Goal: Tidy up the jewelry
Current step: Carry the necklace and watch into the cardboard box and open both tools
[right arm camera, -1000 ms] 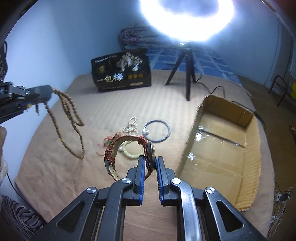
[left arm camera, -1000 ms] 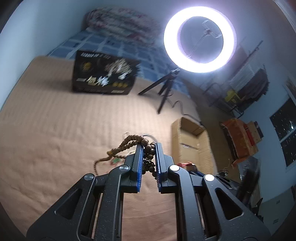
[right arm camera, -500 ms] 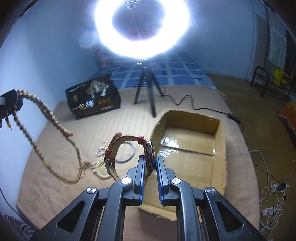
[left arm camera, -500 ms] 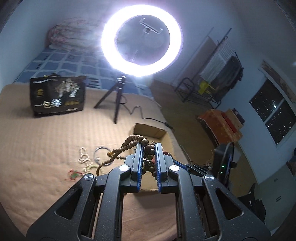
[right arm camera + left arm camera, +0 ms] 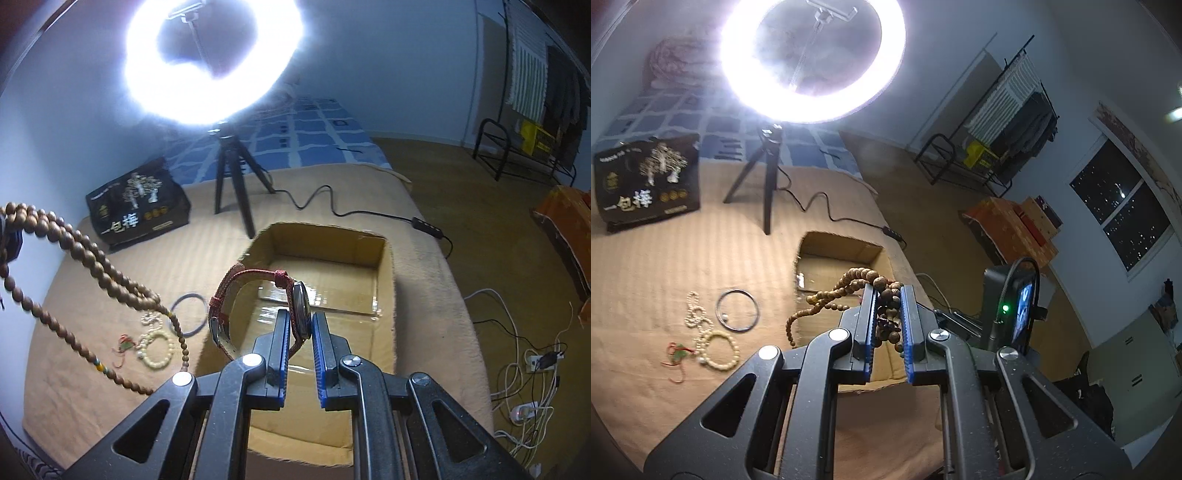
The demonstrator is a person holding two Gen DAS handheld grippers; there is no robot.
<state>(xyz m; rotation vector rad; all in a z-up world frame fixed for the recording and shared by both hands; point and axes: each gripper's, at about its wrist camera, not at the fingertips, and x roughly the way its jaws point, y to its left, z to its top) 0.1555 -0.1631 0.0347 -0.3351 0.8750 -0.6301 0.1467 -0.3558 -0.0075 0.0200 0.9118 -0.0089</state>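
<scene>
Jewelry is in the air on both sides now. The left gripper (image 5: 888, 321) has its fingers closed almost fully on a bunch of the wooden bead strand (image 5: 849, 291), which hangs out to the left of the fingers. The right gripper (image 5: 300, 332) has its fingers closed on the case of the watch (image 5: 258, 310), and the red strap curls away to the left of them. The cardboard box (image 5: 386, 280) lies open just ahead of and below both pairs of fingers.

Some risks, as I judge them. The long loop of beads swings low and could catch on the box wall or fall outside when released. The watch is held only by its thin edge, so it may twist or slip. The pearl bracelet (image 5: 718, 350) and the metal ring (image 5: 737, 309), far left of the fingers on the bed, could be pulled by the swinging beads.
</scene>
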